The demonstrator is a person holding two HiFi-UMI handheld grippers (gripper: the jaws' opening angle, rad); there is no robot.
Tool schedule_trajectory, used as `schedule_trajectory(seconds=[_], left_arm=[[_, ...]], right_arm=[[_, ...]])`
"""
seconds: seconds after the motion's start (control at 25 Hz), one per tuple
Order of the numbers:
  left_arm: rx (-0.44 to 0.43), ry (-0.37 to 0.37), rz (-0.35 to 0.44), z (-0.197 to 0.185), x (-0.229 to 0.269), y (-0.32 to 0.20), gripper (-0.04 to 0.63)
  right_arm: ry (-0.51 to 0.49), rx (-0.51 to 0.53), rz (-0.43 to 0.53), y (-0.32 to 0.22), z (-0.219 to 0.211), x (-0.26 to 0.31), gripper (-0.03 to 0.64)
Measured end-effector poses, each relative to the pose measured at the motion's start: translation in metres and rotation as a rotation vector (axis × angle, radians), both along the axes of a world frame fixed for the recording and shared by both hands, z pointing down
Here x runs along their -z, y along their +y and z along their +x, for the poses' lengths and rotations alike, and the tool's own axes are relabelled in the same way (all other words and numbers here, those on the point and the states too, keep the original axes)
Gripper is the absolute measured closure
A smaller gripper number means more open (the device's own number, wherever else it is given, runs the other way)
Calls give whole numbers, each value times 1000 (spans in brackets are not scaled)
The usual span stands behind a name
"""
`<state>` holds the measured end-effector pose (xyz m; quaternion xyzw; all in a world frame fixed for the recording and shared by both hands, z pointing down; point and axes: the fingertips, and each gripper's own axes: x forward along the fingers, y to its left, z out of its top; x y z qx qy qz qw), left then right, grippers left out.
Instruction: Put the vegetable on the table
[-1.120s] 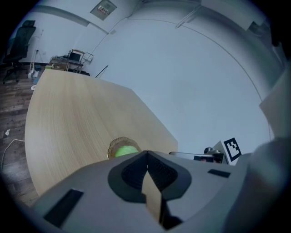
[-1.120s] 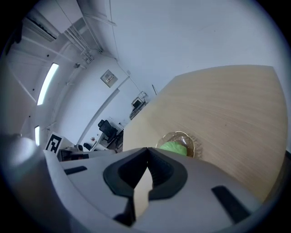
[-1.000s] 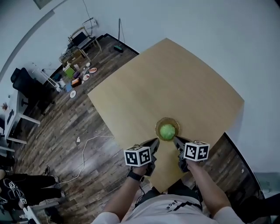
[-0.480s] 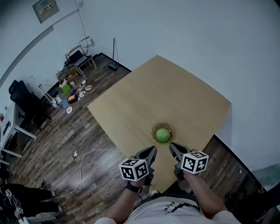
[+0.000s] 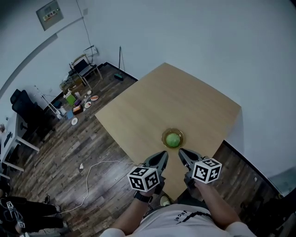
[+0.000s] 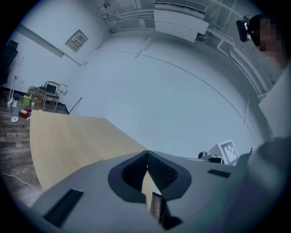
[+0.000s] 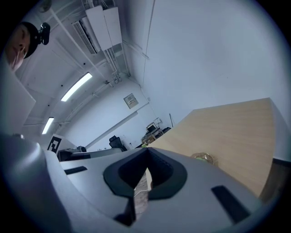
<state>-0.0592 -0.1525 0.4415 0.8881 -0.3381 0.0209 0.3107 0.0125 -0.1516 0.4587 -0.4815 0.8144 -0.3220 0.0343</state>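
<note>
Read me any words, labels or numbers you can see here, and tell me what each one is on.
Nothing legible.
Print on the wall panel: too small to read.
The shirt print: blurred, unreadable.
The cubes on the left gripper and right gripper: square marker patterns only, no letters.

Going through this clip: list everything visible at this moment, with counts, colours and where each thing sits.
table: one, light wood, middle of the head view
bowl: one, clear with a yellowish tint, on the table near its close edge
vegetable: one, round, green, inside the bowl
floor: dark wood planks, left of the table
cable: one, white, lying on the floor left of the table
chair: one, black, far left
small clutter: several pieces, mixed colours, on the floor by the far wall; too small to name
left gripper: one, grey with a marker cube, jaws together, empty, just short of the bowl
right gripper: one, grey with a marker cube, jaws together, empty, just short of the bowl
</note>
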Motion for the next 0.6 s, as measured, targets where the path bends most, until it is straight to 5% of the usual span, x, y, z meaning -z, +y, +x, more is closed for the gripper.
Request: schedule_trajectory(seconds=[0.6], left_arm=[[-10,1,19,3,7,4,581]], right_arm=[[6,-21,24,6,1,10,603]])
